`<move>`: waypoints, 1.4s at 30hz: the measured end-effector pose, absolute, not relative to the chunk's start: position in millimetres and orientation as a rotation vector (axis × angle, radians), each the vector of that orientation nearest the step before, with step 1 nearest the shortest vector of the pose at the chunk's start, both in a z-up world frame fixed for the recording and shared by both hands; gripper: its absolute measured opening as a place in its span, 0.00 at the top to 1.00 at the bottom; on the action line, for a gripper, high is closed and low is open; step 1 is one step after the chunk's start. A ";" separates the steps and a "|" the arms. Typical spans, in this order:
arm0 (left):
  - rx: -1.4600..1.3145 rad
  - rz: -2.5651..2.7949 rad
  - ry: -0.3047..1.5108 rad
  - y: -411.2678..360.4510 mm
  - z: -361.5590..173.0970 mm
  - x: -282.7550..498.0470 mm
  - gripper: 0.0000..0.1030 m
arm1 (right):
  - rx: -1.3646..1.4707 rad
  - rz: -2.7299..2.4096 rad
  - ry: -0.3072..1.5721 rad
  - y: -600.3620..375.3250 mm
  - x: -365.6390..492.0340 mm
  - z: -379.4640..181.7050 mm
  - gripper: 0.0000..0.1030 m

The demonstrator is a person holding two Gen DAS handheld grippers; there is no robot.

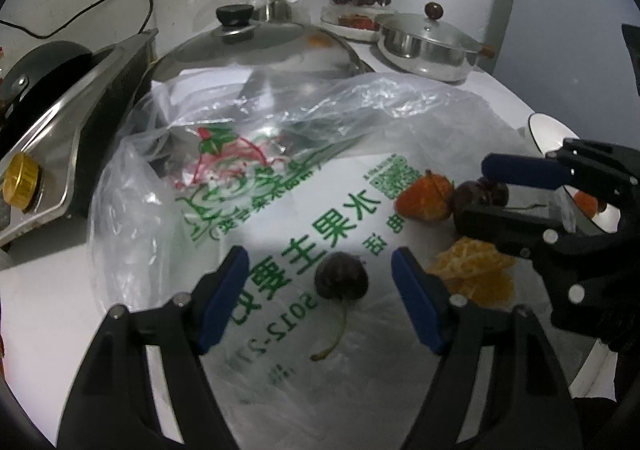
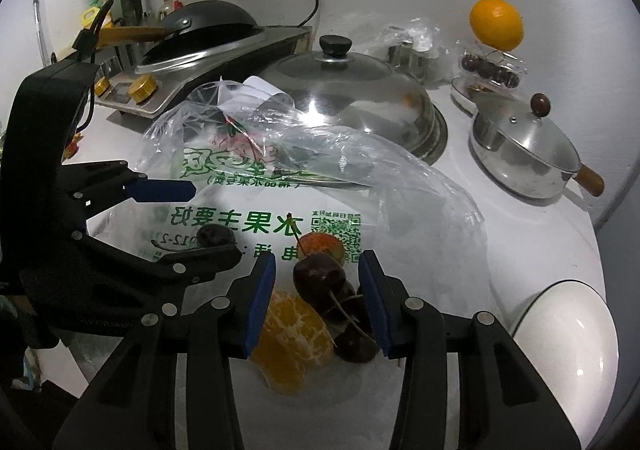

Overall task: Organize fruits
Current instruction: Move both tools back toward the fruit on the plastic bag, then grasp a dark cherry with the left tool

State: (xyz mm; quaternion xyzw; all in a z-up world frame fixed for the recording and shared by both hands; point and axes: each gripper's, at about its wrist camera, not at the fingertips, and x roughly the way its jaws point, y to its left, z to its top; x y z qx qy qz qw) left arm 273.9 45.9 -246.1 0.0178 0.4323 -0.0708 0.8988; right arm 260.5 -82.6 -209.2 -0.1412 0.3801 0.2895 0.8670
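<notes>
Cherries are the fruit both grippers aim at now, and they lie on the clear plastic bag (image 1: 248, 186) with green print that is spread over the white counter (image 2: 532, 234). One single cherry (image 1: 341, 281) rests on the bag, its stem pointing toward the camera, between the blue pads of the left gripper (image 1: 320, 290); the pads stand fairly wide and do not touch it on either side. To the right of this cherry, also on the bag, is a small group of dark cherries (image 2: 320, 278) with thin stems, and the right gripper (image 2: 316, 302) has its pads narrower around them, but a gap is seen on both sides, so I judge nothing is held yet. Peeled orange pieces (image 2: 292, 334) lie just beside this group, and a strawberry (image 2: 322, 246) is just behind it. I think a cherry is light, round and smooth, so it can roll or slip out of flat pads, and it is soft enough to bruise. The best hold is probably across the widest part of the body, with gentle closing, not on the stem, which is thin and may tear off. The bag under the fruit is slippery and may wrinkle
</notes>
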 end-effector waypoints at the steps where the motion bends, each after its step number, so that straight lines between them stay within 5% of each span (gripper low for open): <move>1: 0.037 -0.144 0.899 46.6 -247.0 275.0 0.35 | -0.297 0.607 0.799 -81.4 261.5 -210.6 0.56; 12: 0.030 -0.178 0.911 45.6 -252.8 277.0 0.54 | -0.318 0.605 0.814 -74.8 264.0 -218.1 0.63; 19: 0.015 -0.218 0.918 45.3 -254.8 274.8 0.58 | -0.339 0.593 0.808 -73.7 263.2 -219.6 0.70; 21: 0.011 -0.220 0.917 46.5 -255.0 274.4 0.70 | -0.338 0.588 0.803 -74.4 262.6 -219.3 0.70; 42: -0.013 -0.244 0.917 48.2 -253.7 274.8 0.72 | -0.315 0.566 0.737 -89.9 251.4 -191.2 0.70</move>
